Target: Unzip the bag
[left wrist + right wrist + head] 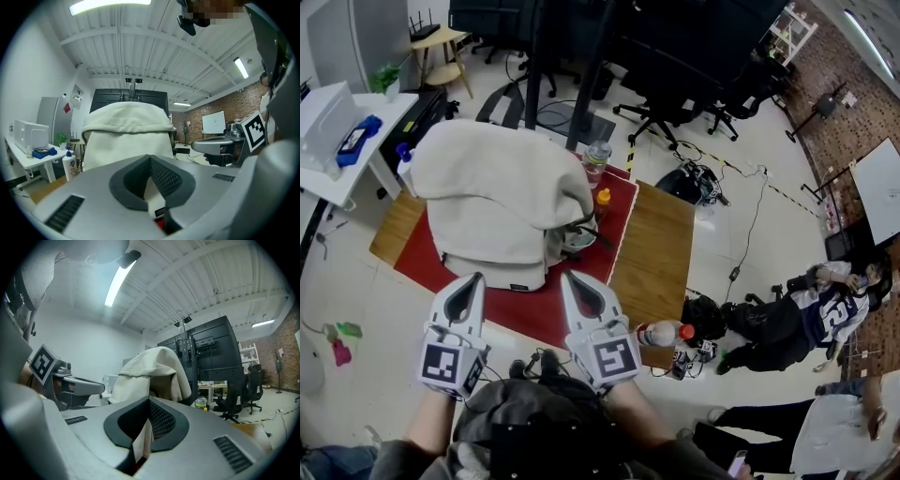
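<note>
My left hand-held gripper (473, 279) has its jaws together with nothing between them, and so does my right hand-held gripper (570, 276). Both point roughly level at the bag (502, 187), which lies straight ahead of them.

The bag is cream, standing upright on a red mat (539, 314) on the wooden surface (661, 244), its long axis vertical and its soft top slumped over the front. The left tip faces the bag's near face squarely, close to its lower edge. The right tip sits just off the bag's near right corner. I judge the left marginally nearer the fabric, and the right better placed for that side.

The head view gives me the bag's footprint and a clear bottle (596, 159) behind the bag's right side. It also shows a dark gap at that right side, which the left gripper view hides. The two gripper views show how tall the bag stands. No view shows me a zipper pull.
</note>
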Tool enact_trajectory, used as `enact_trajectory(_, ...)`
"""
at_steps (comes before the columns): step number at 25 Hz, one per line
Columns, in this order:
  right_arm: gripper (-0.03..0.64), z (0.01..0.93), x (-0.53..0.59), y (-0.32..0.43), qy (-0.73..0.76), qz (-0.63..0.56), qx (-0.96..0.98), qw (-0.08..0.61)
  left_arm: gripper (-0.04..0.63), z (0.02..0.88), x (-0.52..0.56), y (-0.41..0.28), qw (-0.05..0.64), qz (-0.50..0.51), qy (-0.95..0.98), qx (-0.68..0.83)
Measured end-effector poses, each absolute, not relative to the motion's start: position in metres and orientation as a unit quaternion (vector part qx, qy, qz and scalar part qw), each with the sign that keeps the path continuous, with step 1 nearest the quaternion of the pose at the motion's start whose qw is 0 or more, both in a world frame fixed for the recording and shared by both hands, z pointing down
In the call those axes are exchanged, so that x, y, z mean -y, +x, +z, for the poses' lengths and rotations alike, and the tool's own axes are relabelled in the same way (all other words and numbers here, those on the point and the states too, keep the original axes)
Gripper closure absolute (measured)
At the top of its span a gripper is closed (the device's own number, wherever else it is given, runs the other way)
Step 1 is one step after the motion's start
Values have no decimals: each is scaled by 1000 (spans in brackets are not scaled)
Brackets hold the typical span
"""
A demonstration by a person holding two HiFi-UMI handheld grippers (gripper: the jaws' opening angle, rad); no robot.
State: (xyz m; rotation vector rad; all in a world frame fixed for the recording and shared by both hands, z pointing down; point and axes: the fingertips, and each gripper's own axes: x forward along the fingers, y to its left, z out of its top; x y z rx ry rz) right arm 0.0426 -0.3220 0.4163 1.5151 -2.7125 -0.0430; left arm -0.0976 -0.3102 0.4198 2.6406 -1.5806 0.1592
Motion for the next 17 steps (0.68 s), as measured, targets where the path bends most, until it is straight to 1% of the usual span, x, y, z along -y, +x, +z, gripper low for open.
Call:
enact_trajectory(10,607,422,325,35,473,-10,880,38,569,428,319,-102,37,62,852,519)
enact_trajectory(17,607,425,325,36,477,10,879,25,569,435,317,-99,43,67,856,511)
